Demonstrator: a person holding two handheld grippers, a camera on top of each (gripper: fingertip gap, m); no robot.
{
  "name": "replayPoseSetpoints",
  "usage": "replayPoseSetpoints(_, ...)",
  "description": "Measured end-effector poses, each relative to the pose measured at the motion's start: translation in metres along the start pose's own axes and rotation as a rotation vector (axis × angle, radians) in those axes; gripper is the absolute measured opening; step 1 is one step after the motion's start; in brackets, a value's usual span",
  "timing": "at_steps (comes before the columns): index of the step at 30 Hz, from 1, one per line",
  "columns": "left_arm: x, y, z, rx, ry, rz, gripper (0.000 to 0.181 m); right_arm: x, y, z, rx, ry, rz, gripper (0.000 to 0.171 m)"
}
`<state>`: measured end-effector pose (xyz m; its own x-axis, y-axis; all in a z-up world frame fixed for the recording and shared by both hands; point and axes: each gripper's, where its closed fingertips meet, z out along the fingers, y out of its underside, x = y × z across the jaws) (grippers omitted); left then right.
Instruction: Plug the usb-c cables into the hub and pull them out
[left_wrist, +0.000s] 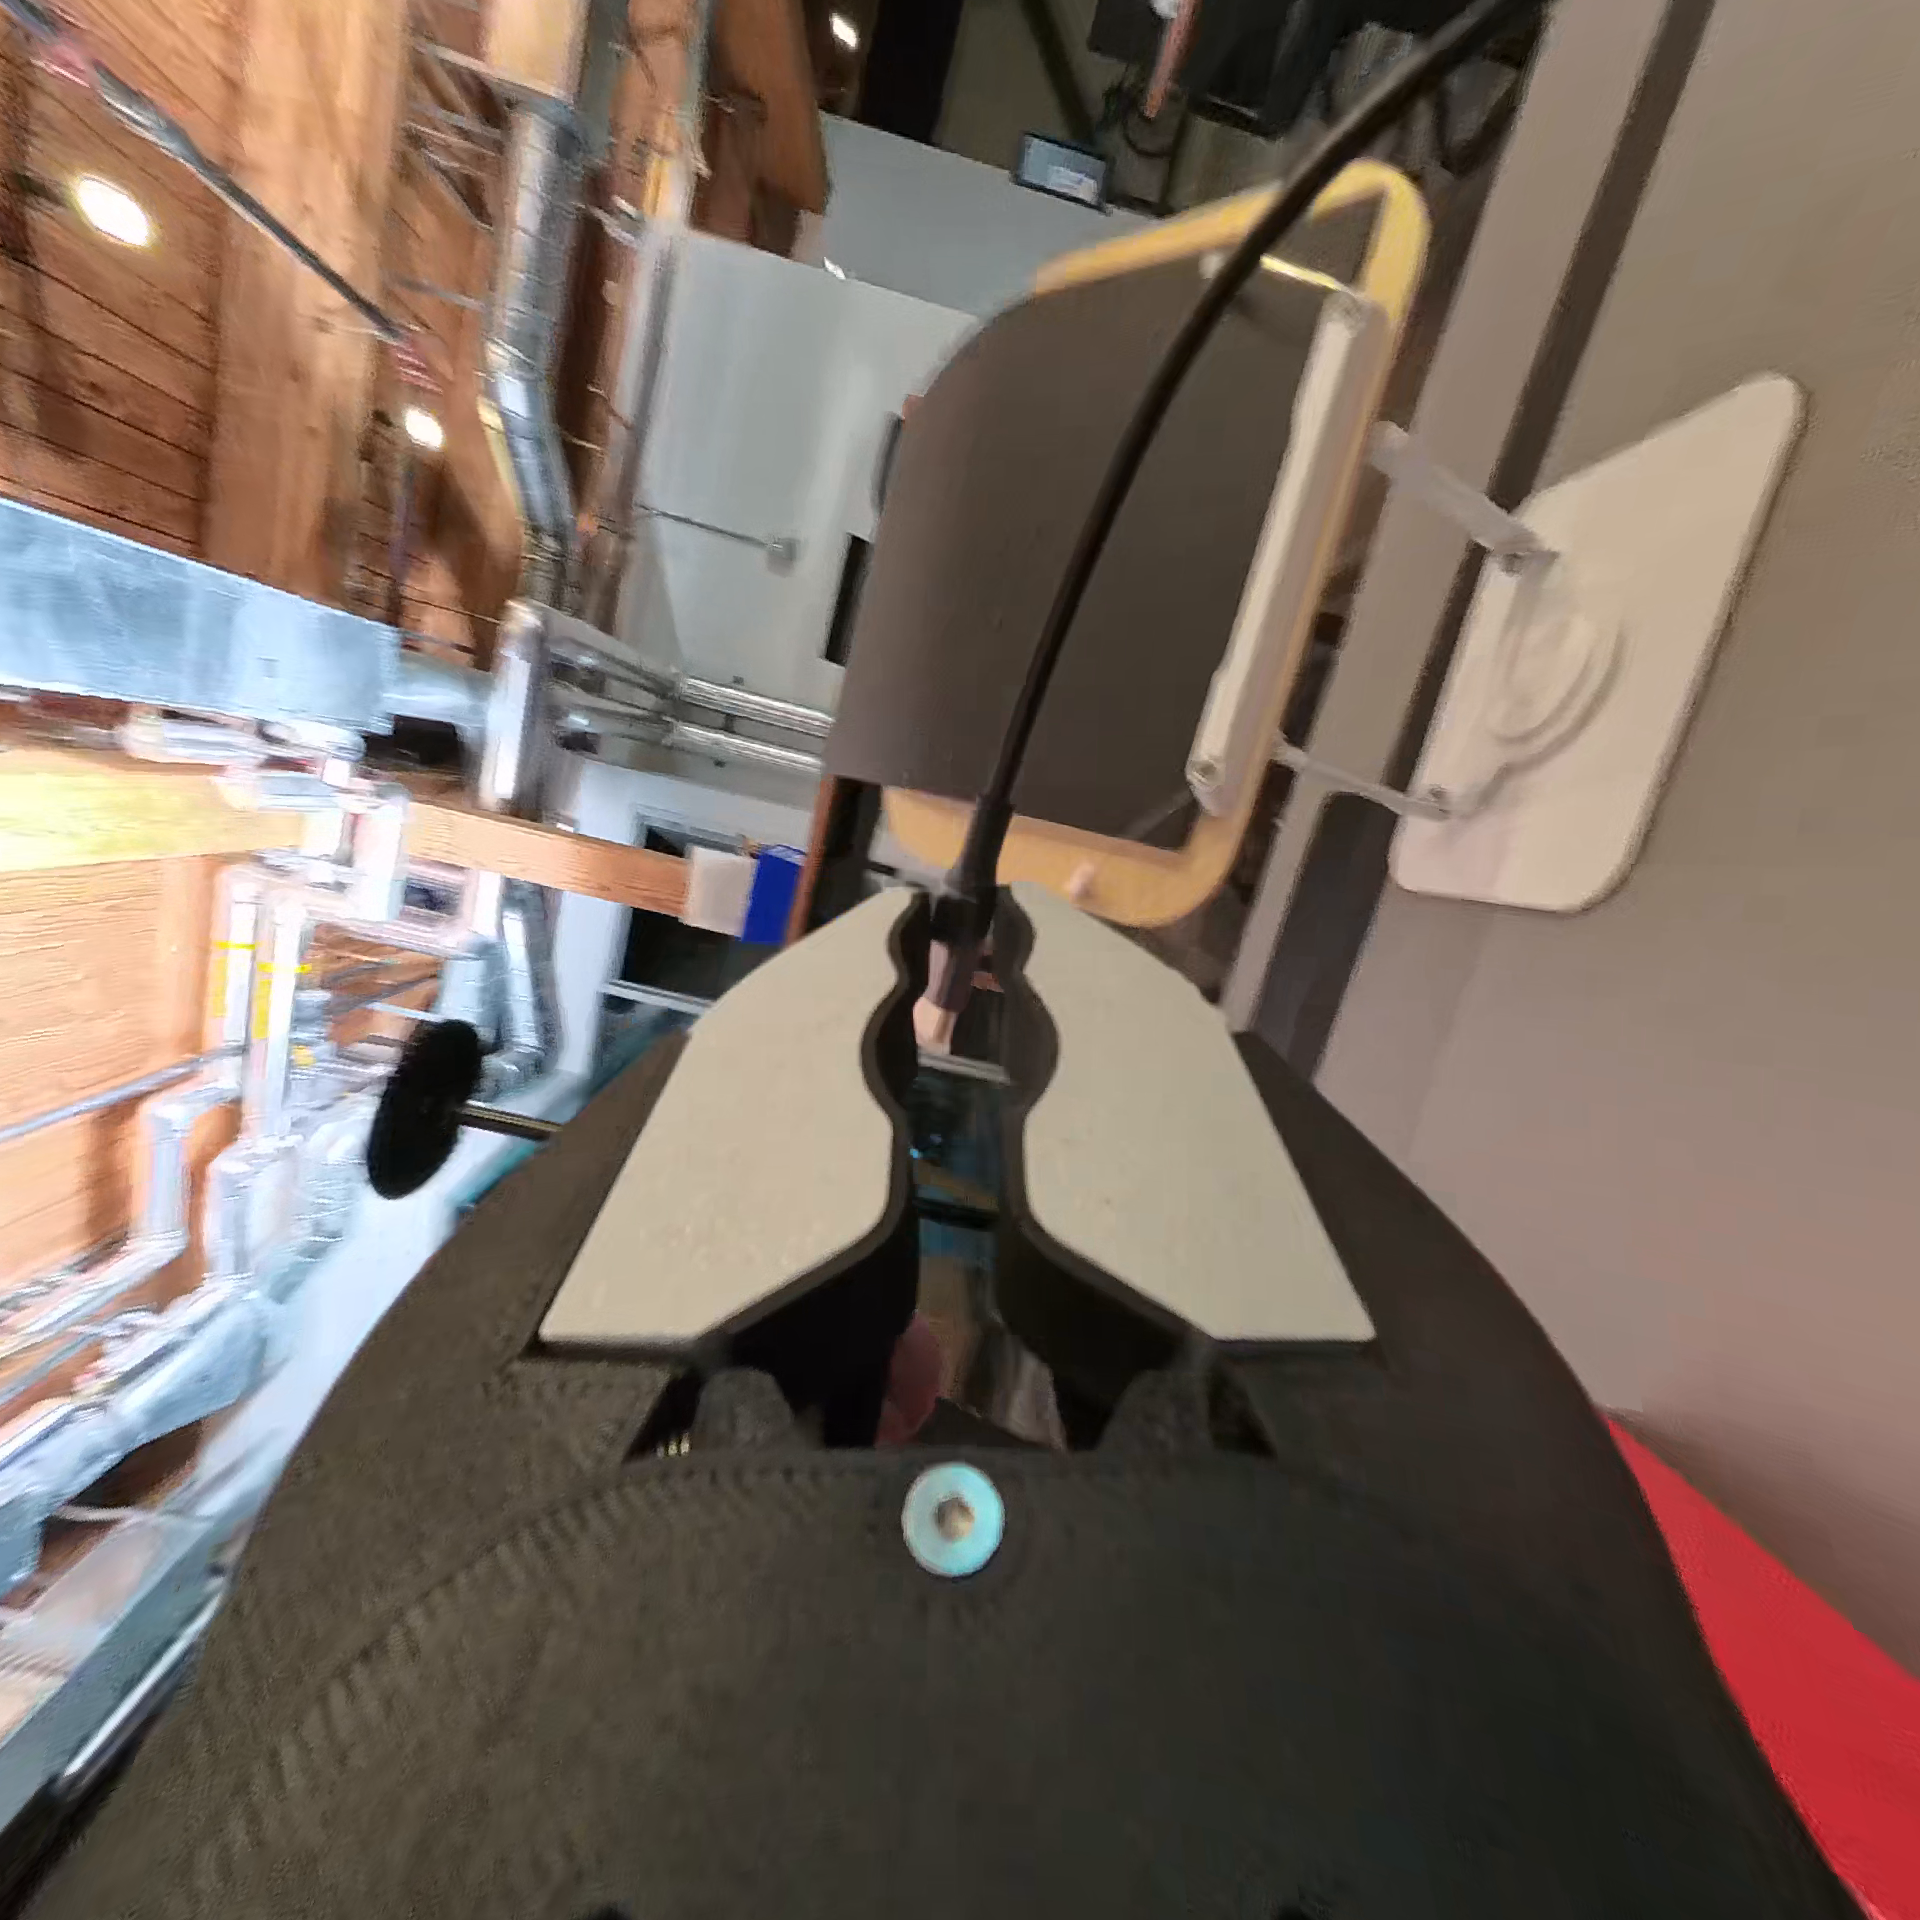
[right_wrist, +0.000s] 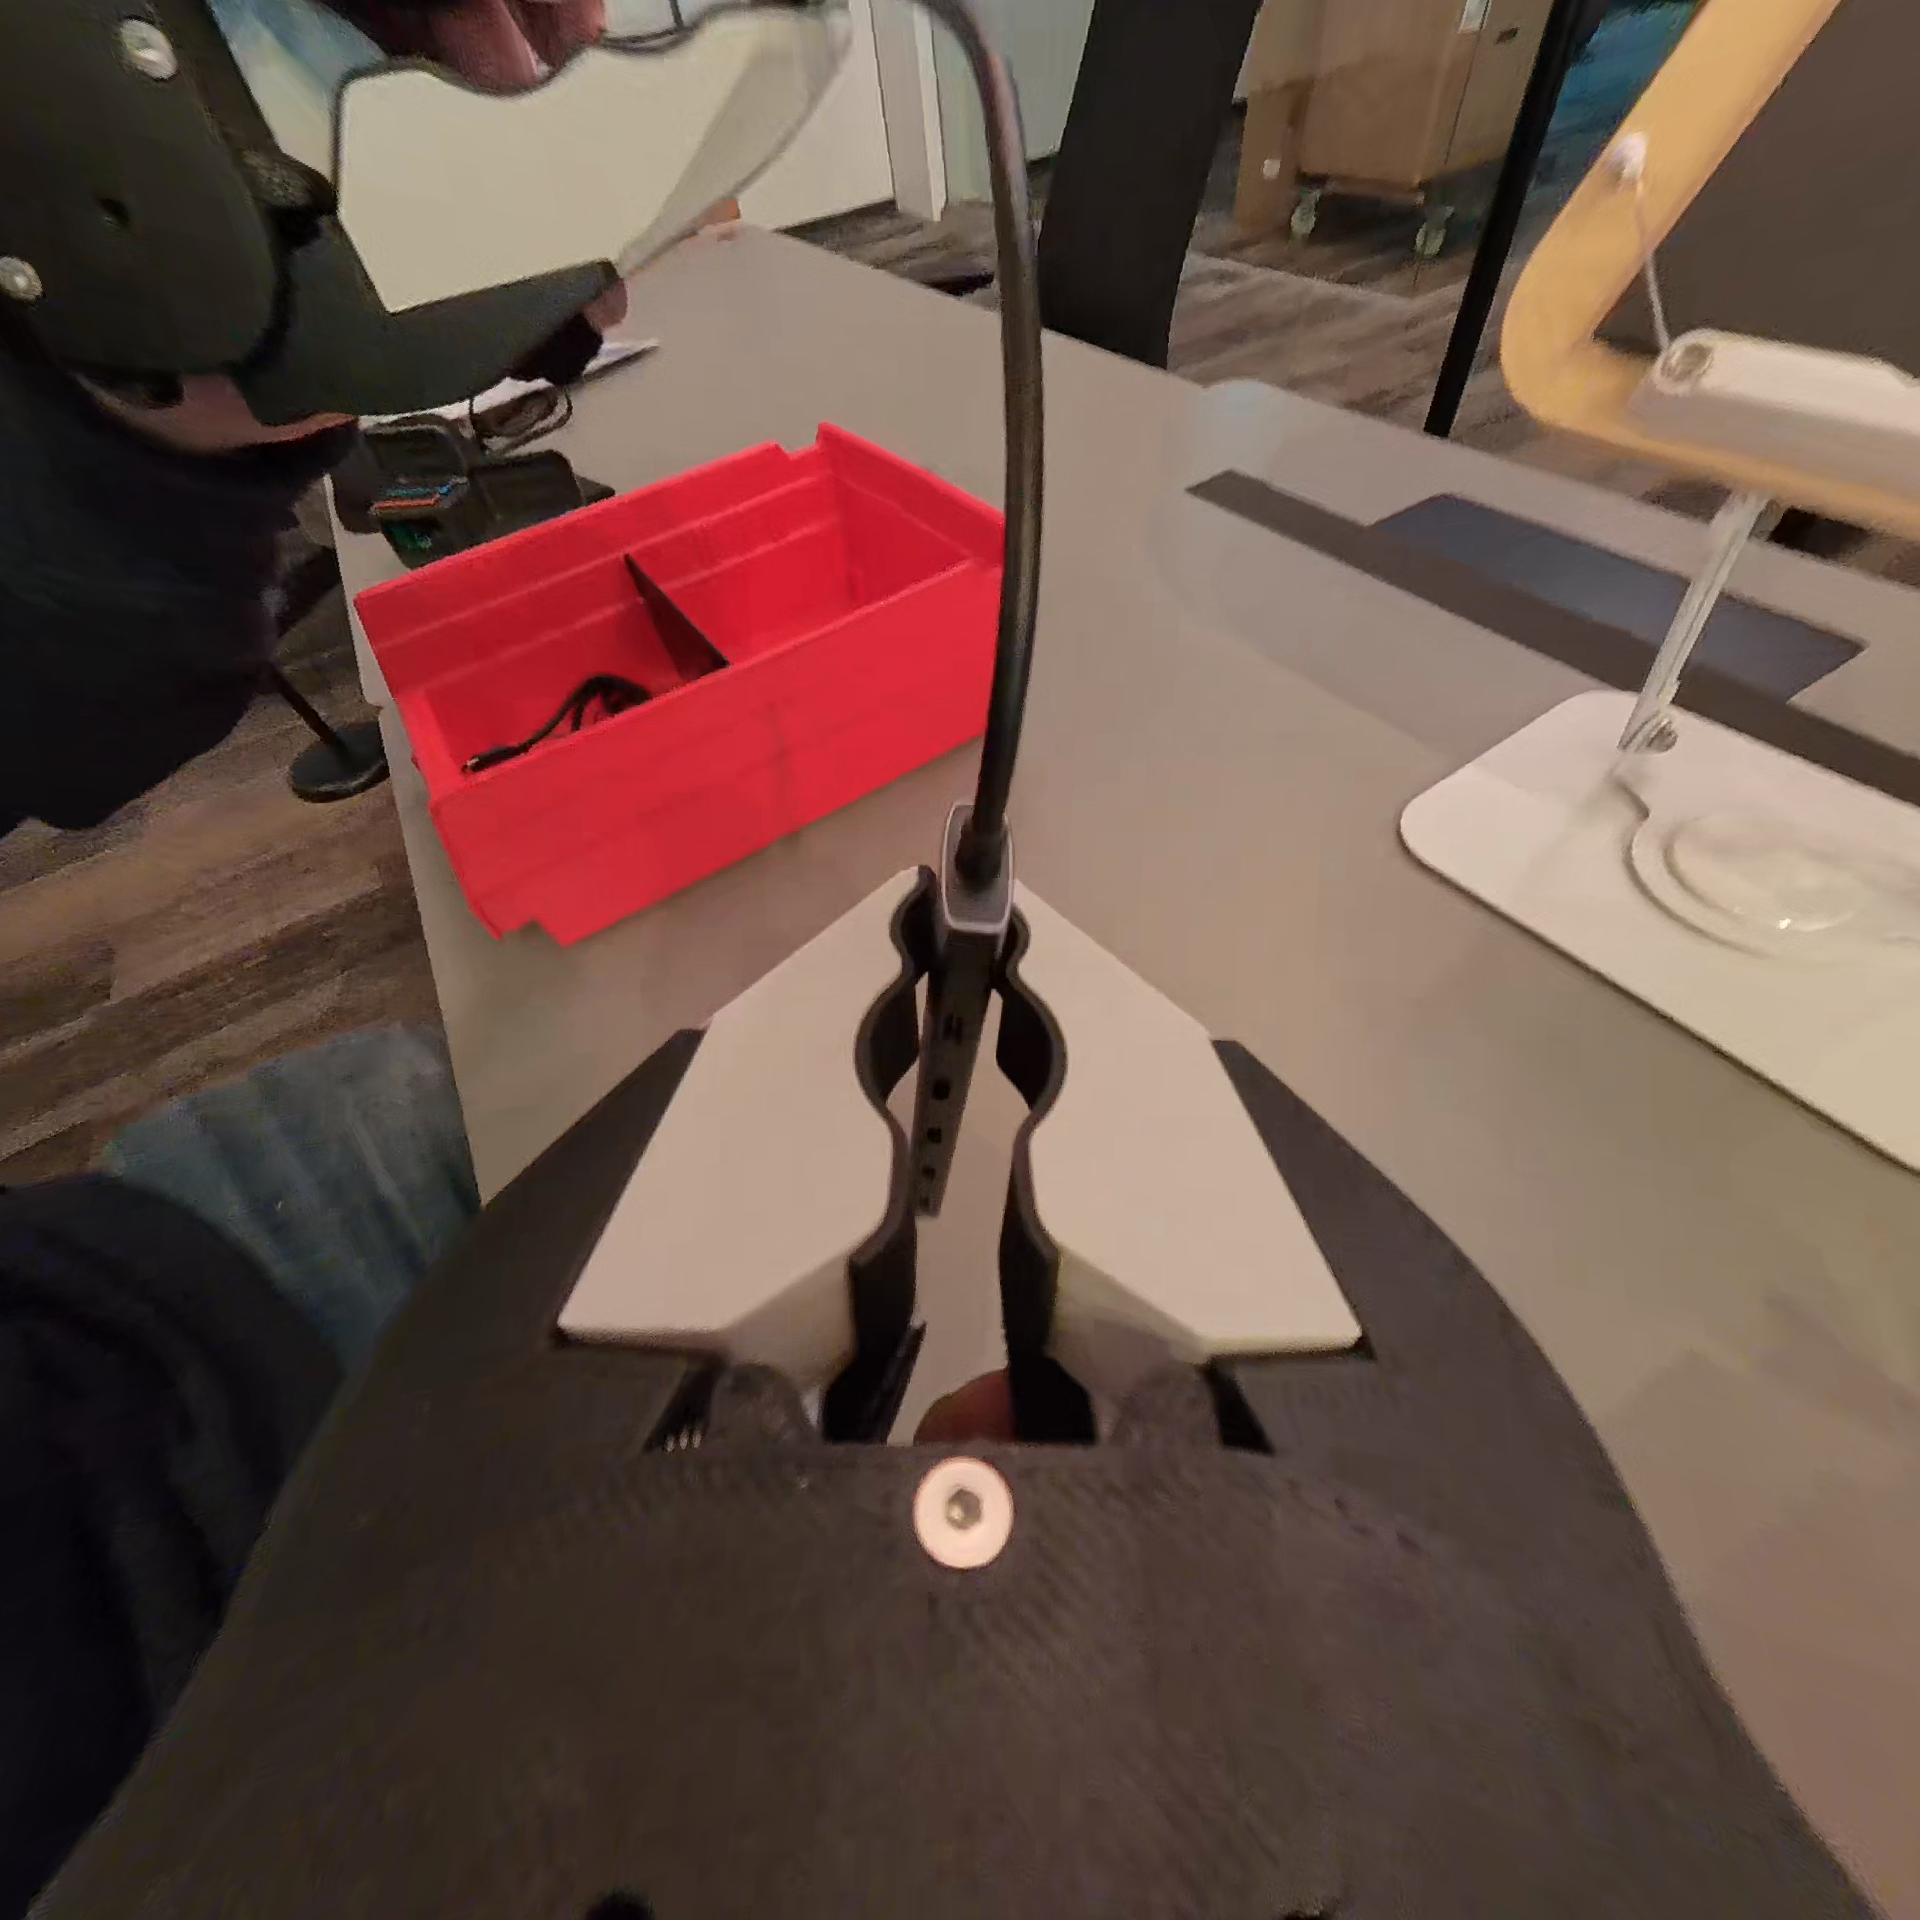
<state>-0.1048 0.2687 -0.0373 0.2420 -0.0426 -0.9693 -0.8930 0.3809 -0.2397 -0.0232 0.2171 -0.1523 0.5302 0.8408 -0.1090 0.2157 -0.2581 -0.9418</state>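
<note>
Right wrist view shows the right gripper (right_wrist: 961, 925) with its jaws clamped on a slim dark grey metal USB-C hub (right_wrist: 951, 1049), held edge-on above the table, its thick black cord (right_wrist: 1023, 499) arching up and away. Left wrist view, rolled sideways, shows the left gripper (left_wrist: 961, 935) pinched on the black plug end of a thin black USB-C cable (left_wrist: 1049, 613), which curves upward out of frame. Beyond the right gripper, on the grey table (right_wrist: 1195, 727), sits a red plastic divided bin (right_wrist: 665, 769) with another black cable (right_wrist: 561, 717) coiled in its near compartment. A white flat stand base (right_wrist: 1538, 821) lies to the right.
</note>
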Motion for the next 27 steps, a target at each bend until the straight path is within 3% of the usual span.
replayPoseSetpoints(2,0.027,0.024,0.001,-0.095,0.166,-0.007,0.023,0.004,0.011,-0.001,-0.035,-0.001,0.025,0.005)
replayPoseSetpoints(4,0.051,0.054,-0.01,-0.223,0.355,-0.076,0.053,0.008,0.025,-0.001,-0.072,-0.026,0.082,0.005)
replayPoseSetpoints(7,0.055,0.091,-0.04,-0.31,0.476,-0.188,0.061,0.008,0.047,0.005,-0.112,-0.076,0.181,0.005)
replayPoseSetpoints(12,0.062,0.162,-0.1,-0.491,0.579,-0.227,0.059,0.016,0.081,0.015,-0.163,-0.073,0.266,0.005)
replayPoseSetpoints(18,0.136,0.203,-0.162,-0.63,0.845,-0.213,0.047,0.026,0.099,0.021,-0.178,-0.06,0.372,0.005)
replayPoseSetpoints(21,0.168,0.22,-0.17,-0.686,0.91,-0.185,0.042,0.041,0.114,0.022,-0.232,0.032,0.322,0.007)
replayPoseSetpoints(27,0.207,0.239,-0.162,-0.709,0.982,-0.152,0.042,0.057,0.138,0.023,-0.347,0.153,0.178,0.035)
